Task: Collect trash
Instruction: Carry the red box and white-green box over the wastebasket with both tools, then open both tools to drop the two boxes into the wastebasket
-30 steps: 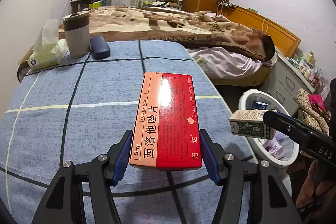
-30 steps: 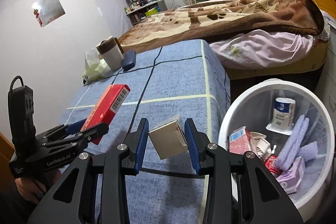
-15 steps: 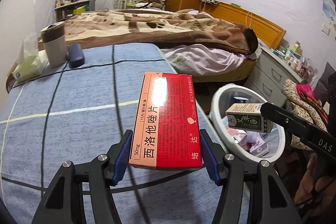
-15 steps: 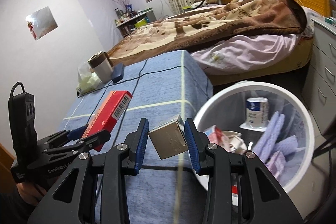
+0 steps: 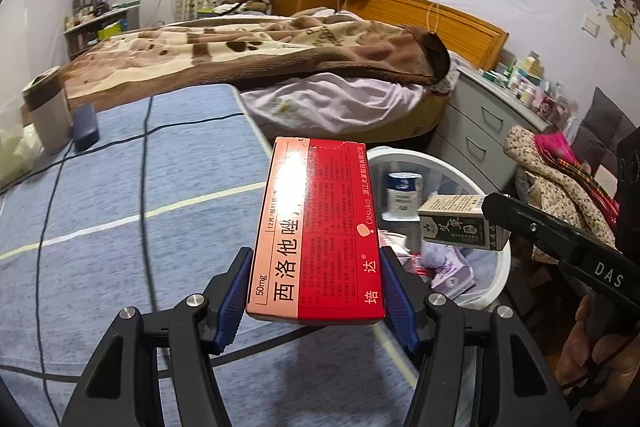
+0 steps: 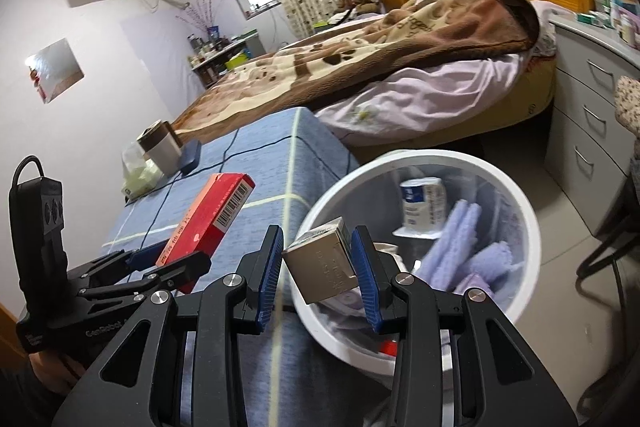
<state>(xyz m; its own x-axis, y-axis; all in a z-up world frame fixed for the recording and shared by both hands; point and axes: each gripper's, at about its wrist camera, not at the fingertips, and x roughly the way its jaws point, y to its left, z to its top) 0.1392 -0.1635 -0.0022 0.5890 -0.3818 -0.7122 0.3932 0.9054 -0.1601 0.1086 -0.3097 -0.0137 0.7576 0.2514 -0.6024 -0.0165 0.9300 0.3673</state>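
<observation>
I have both claws loaded. My left claw [image 5: 316, 291] is clamped on the red medicine box [image 5: 320, 227], which sits above the edge of the blue-checked worktop [image 5: 120, 211], not yet over the white bin [image 6: 516, 203]. My right claw [image 6: 318, 267] is clamped on the small grey-green carton [image 6: 324, 269], and that one hangs right at the bin's near rim. The bin already holds several pieces: a white-and-blue package, purple cloth-like pieces and some small packets. I judge the picking-up done for these two; both drops are left. A cup [image 5: 48, 115], a dark case and a tissue pack remain at the worktop's far end.
</observation>
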